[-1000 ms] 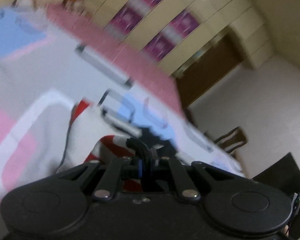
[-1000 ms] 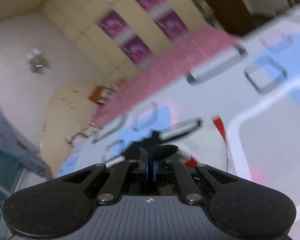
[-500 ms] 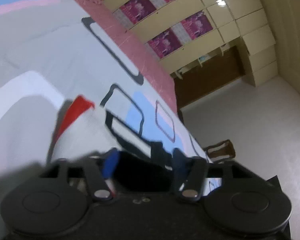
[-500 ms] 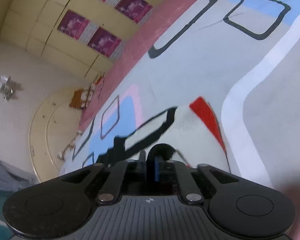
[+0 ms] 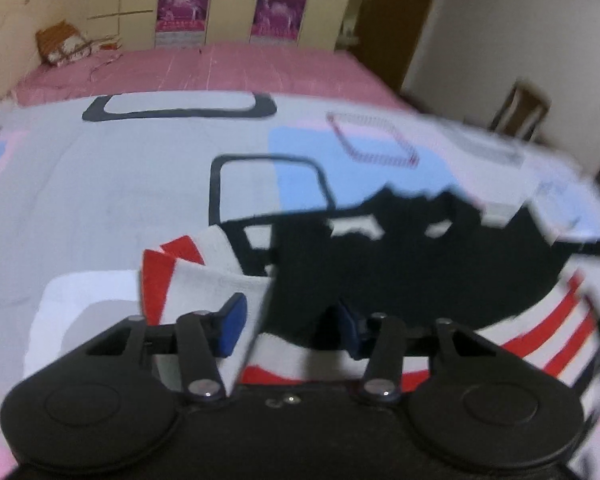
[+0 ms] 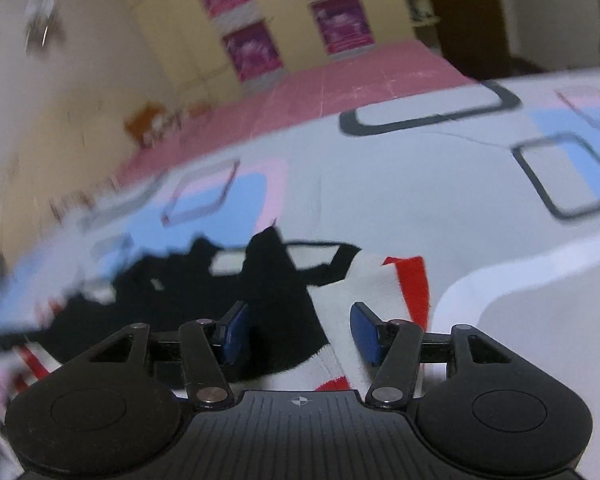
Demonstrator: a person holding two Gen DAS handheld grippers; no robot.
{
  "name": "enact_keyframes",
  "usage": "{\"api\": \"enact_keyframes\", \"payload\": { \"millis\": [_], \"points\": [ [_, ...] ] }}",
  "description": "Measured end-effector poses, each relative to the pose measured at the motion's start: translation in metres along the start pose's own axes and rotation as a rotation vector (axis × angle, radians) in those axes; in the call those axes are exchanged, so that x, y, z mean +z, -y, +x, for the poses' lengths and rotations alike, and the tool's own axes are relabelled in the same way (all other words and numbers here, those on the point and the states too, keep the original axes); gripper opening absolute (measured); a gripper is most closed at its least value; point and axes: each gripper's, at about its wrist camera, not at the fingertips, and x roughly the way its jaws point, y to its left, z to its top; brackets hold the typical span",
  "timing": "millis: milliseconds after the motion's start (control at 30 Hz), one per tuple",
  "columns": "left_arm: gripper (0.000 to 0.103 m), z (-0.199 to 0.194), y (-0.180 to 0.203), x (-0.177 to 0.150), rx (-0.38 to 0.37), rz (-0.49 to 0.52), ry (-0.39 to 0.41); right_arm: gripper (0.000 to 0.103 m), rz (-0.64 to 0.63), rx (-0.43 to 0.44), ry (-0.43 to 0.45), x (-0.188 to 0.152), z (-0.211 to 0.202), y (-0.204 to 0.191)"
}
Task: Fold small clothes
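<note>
A small white garment with red stripes [image 5: 204,280] lies on the patterned bedsheet [image 5: 120,184], partly under a dark shadow. In the left wrist view my left gripper [image 5: 288,328] is open, its blue pads [image 5: 232,320] apart just above the cloth. In the right wrist view the same garment [image 6: 384,284] lies under my right gripper [image 6: 302,332], which is open too, with blue pads [image 6: 364,332] spread over the white and red fabric. Neither gripper holds the cloth.
The bed has a grey, blue and pink sheet with black outlined rectangles [image 5: 180,108] and a pink cover [image 5: 220,68] at the far side. A wardrobe wall with purple posters [image 5: 184,12] stands behind. A wooden chair [image 5: 520,112] stands at the right.
Both grippers were shut on the garment a second ago. The left opened first, then the right. Both views have levelled out and the cloth now lies on the bed.
</note>
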Motion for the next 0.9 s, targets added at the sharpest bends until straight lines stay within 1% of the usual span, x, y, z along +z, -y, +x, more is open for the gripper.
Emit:
{"api": "enact_keyframes", "payload": {
  "millis": [67,100,133,167,200,233,333,367,400,433,500,533,600,667,700,733,767,800,833,867,900],
  "points": [
    [0.041,0.002,0.007,0.001,0.037,0.042,-0.005,0.056,-0.101,-0.05,-0.031,-0.004,0.013,-0.011],
    [0.035,0.002,0.007,0.001,0.044,0.042,-0.001,0.052,-0.153,-0.075,-0.036,-0.007,0.018,-0.018],
    [0.028,0.0,0.006,0.001,0.043,0.029,0.006,0.038,-0.198,-0.099,-0.039,-0.008,0.022,-0.024],
    [0.021,-0.001,0.004,0.0,0.035,0.011,0.018,0.032,-0.239,-0.121,-0.039,-0.013,0.024,-0.027],
    [0.006,-0.002,0.004,-0.002,0.026,0.002,0.034,0.022,-0.263,-0.125,-0.036,-0.017,0.022,-0.03],
    [0.005,-0.002,0.003,0.0,0.018,-0.014,0.049,0.011,-0.272,-0.128,-0.032,-0.017,0.022,-0.031],
    [0.004,-0.015,-0.005,-0.003,0.024,-0.09,0.136,0.002,-0.244,-0.14,0.018,-0.014,0.012,-0.028],
    [0.005,-0.022,-0.01,-0.005,0.022,-0.122,0.161,0.002,-0.23,-0.156,0.044,-0.012,0.007,-0.026],
    [0.005,-0.023,-0.013,-0.005,0.036,-0.138,0.163,0.002,-0.218,-0.165,0.054,-0.013,0.004,-0.025],
    [0.005,-0.021,-0.017,-0.006,0.048,-0.145,0.151,0.002,-0.201,-0.175,0.049,-0.013,0.005,-0.022],
    [0.005,-0.007,-0.02,-0.009,0.058,-0.151,0.106,0.002,-0.193,-0.201,0.004,-0.019,0.016,-0.019],
    [0.005,-0.003,-0.018,-0.009,0.064,-0.142,0.105,0.002,-0.19,-0.214,-0.008,-0.02,0.022,-0.018],
    [0.005,-0.004,-0.016,-0.006,0.072,-0.138,0.101,0.002,-0.185,-0.228,0.004,-0.021,0.025,-0.021],
    [0.009,-0.004,-0.012,-0.005,0.089,-0.089,0.09,0.002,-0.187,-0.235,-0.007,-0.018,0.021,-0.024],
    [0.028,-0.006,-0.009,-0.004,0.109,-0.069,0.087,0.017,-0.187,-0.245,-0.007,-0.017,0.019,-0.026],
    [0.058,-0.012,-0.006,-0.003,0.124,-0.06,0.095,0.062,-0.184,-0.27,0.013,-0.015,0.012,-0.03],
    [0.071,-0.018,-0.003,-0.004,0.131,-0.048,0.117,0.077,-0.189,-0.282,0.057,-0.015,0.002,-0.034],
    [0.082,-0.026,0.002,-0.004,0.135,-0.03,0.15,0.08,-0.204,-0.246,0.104,-0.016,-0.008,-0.039],
    [0.078,-0.032,0.012,-0.003,0.145,-0.005,0.171,0.074,-0.204,-0.216,0.109,-0.015,-0.013,-0.046],
    [0.077,-0.032,0.021,-0.002,0.15,0.008,0.165,0.064,-0.206,-0.193,0.101,-0.015,-0.013,-0.057],
    [0.075,-0.03,0.03,0.0,0.128,0.021,0.161,0.044,-0.22,-0.164,0.093,-0.017,-0.01,-0.066]
  ]
}}
